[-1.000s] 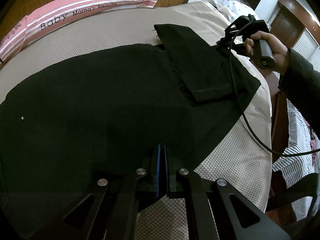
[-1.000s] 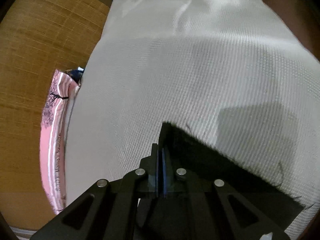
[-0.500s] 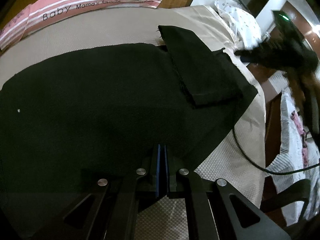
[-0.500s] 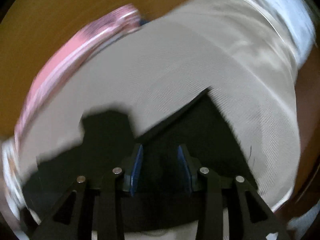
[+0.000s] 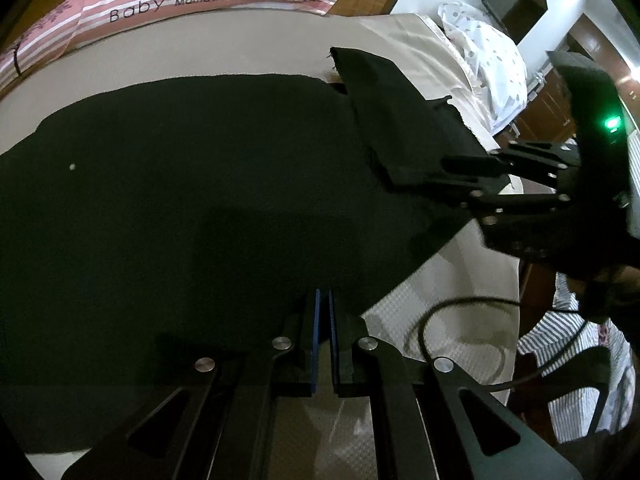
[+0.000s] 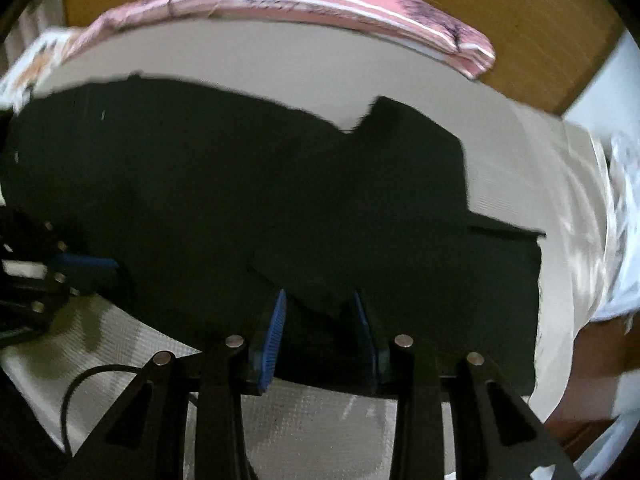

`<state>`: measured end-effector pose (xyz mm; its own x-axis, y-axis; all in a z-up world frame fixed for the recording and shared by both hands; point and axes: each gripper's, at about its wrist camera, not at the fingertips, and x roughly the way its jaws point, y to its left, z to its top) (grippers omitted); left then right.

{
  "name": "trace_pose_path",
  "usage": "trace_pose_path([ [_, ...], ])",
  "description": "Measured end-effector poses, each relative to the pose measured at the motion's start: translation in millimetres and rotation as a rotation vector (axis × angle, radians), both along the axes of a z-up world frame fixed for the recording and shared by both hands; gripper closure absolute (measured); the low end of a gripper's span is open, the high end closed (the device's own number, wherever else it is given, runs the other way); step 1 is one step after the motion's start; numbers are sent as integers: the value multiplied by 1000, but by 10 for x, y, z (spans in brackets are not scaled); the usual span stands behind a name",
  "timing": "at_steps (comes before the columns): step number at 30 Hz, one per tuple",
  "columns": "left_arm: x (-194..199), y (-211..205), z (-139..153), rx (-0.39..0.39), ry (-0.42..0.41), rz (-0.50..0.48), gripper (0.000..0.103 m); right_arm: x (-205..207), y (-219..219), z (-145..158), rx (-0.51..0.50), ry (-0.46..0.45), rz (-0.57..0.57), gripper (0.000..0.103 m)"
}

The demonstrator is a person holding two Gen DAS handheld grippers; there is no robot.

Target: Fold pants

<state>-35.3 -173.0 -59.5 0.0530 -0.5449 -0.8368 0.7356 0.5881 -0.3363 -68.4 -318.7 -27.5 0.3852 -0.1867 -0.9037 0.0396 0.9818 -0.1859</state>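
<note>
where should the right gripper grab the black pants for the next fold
Probably the near hem edge of the black pants, approached from the bed's near side: it lies flat just ahead of the open right gripper, while the left gripper pinches the same edge.

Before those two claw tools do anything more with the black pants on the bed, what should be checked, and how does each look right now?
1. Left gripper shut on the near edge of the pants: ok.
2. Right gripper open, nothing between its pads: ok.
3. Folded-over flap lying flat on the pants: ok.
4. Pants fully on the bed: cannot tell, the left end runs out of view.
5. Cable clear of the fabric: ok, it loops over bare bed.
6. Pink pillow away from the pants: ok.
</note>
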Motion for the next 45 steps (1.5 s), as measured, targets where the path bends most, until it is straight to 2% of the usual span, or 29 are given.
trace_pose_path([
  [5, -58, 93, -1, -2, -3, -3, 97, 74, 201, -160, -176, -11, 69, 72],
  [7, -113, 101, 29, 13, -46, -22, 97, 126, 212, -242, -210, -2, 72, 77],
  [8, -133, 99, 40, 23, -69, -30, 96, 140, 204, -256, -204, -21, 68, 88],
  [9, -160, 91, 53, 36, -95, -45, 94, 156, 182, -246, -183, -29, 58, 94],
  [13, -253, 54, 72, 87, -198, -101, 89, 149, -58, -95, 14, -72, -38, 96],
  [17, -228, 26, 37, 95, -204, -110, 84, 77, -251, -35, 91, -88, -92, 96],
  [22, -334, 5, 45, 125, -270, -138, 81, -5, -308, -63, 71, -102, -112, 95],
  [25, -357, -36, 33, 135, -295, -144, 80, -32, -128, -79, 60, -104, -17, 90],
  [29, -348, -9, 39, 126, -290, -140, 78, -8, 131, -179, -62, -79, 81, 73],
  [34, -287, 62, 33, 100, -258, -120, 77, 89, 260, -332, -228, -84, 112, 69],
  [36, -279, 88, 30, 102, -254, -113, 76, 174, 207, -336, -236, -109, 92, 70],
  [37, -279, 100, 30, 106, -256, -111, 76, 218, 160, -327, -229, -116, 76, 79],
  [38, -285, 111, 31, 107, -259, -110, 76, 245, 99, -308, -202, -128, 49, 95],
  [41, -288, 119, 40, 112, -271, -110, 76, 231, -115, -210, -75, -171, -59, 96],
  [45, -315, 97, 37, 127, -295, -127, 75, 53, -535, 89, 90, -266, -224, 97],
])
